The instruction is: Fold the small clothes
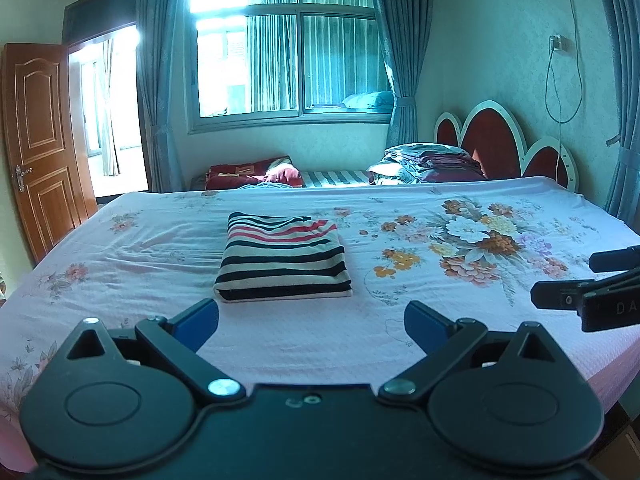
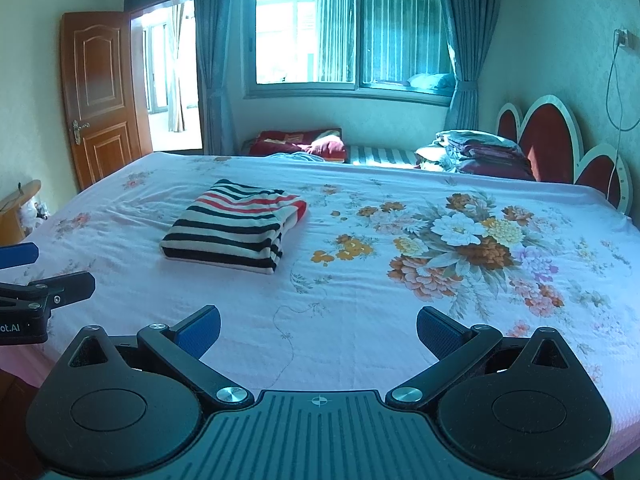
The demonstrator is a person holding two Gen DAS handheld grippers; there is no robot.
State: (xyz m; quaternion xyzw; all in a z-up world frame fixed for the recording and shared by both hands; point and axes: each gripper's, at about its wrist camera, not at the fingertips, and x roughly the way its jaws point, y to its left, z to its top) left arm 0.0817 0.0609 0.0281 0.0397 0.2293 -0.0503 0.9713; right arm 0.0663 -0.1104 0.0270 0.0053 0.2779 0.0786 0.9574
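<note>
Left wrist view is showing the striped garment [image 1: 283, 258] lying folded mid-bed [image 1: 140, 248], just ahead of the left gripper [image 1: 311, 322], jaws spread; the right gripper [image 2: 318, 330] is gaping likewise, holding nothing. Any careless nudge risks springing the loose folds open.

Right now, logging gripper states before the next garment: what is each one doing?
Left gripper: open, holding nothing.
Right gripper: open, holding nothing.
Folded black, white and red striped garment lies untouched.
</note>
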